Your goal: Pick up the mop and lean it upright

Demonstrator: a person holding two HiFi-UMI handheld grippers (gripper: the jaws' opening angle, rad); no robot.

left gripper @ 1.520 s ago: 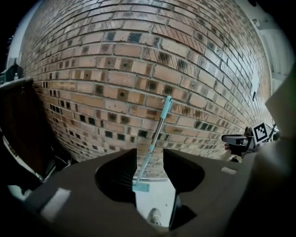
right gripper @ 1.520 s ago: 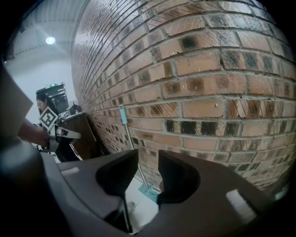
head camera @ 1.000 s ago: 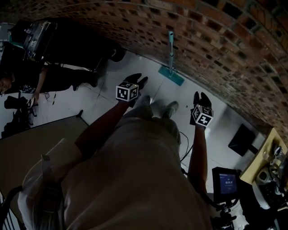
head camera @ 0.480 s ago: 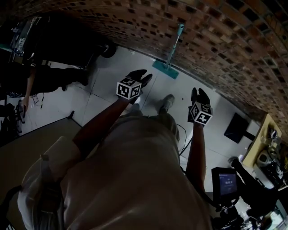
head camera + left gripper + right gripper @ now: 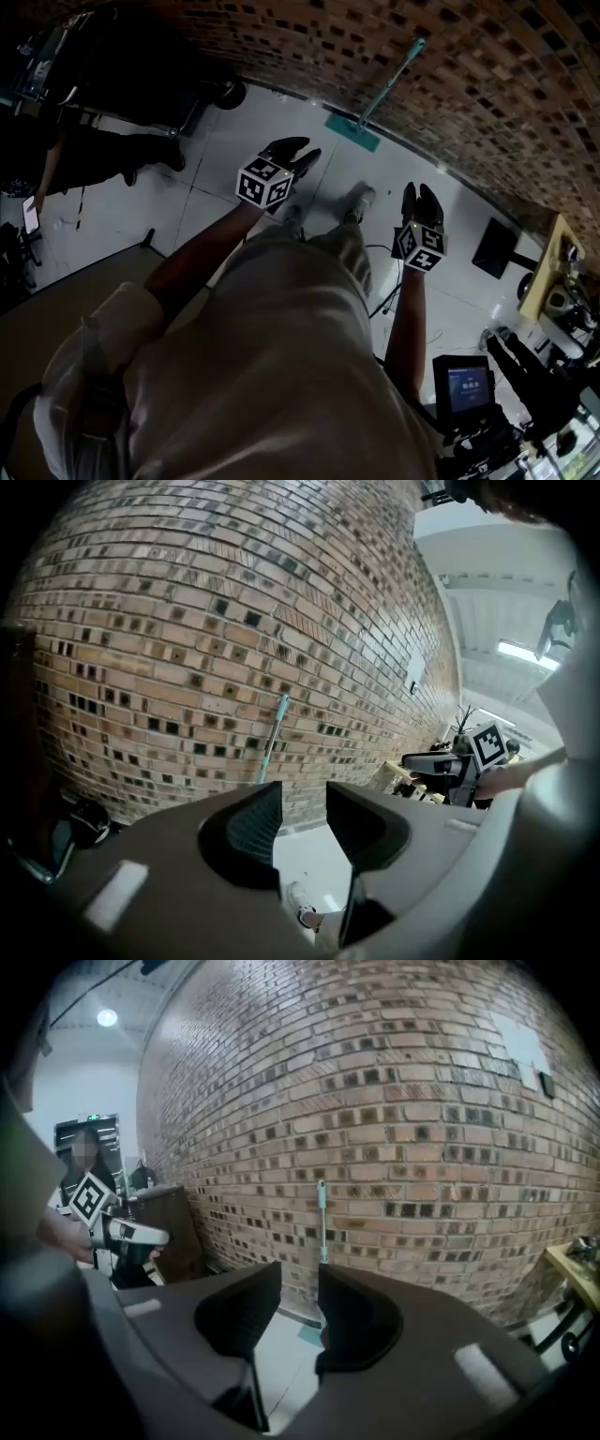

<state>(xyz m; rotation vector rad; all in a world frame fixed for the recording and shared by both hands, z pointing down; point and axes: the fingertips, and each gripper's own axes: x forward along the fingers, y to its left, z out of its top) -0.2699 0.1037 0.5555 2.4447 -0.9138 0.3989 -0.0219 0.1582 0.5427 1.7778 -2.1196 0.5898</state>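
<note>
The mop [image 5: 389, 84] leans upright against the brick wall [image 5: 487, 84], its teal handle slanting up and its flat teal head [image 5: 353, 131] on the white floor. Neither gripper touches it. My left gripper [image 5: 298, 150] is held out over the floor well short of the mop, jaws apart with nothing between them. My right gripper [image 5: 420, 195] hangs further right, also open and empty. In the left gripper view the mop handle [image 5: 274, 738] stands beyond the left gripper [image 5: 303, 803]. The right gripper view shows the mop handle [image 5: 322, 1222] past the right gripper [image 5: 299, 1283].
My shoes [image 5: 361, 199] stand on the white floor between the grippers. A person in dark clothes [image 5: 94, 150] is at the left beside black equipment. A dark panel [image 5: 492, 248], a lit screen [image 5: 467, 384] and a cluttered table [image 5: 553, 281] are at the right.
The mop stays leaning on the wall. My view has swung, so the mop sits further up and right. Both grippers have stayed empty and a step away from it.
</note>
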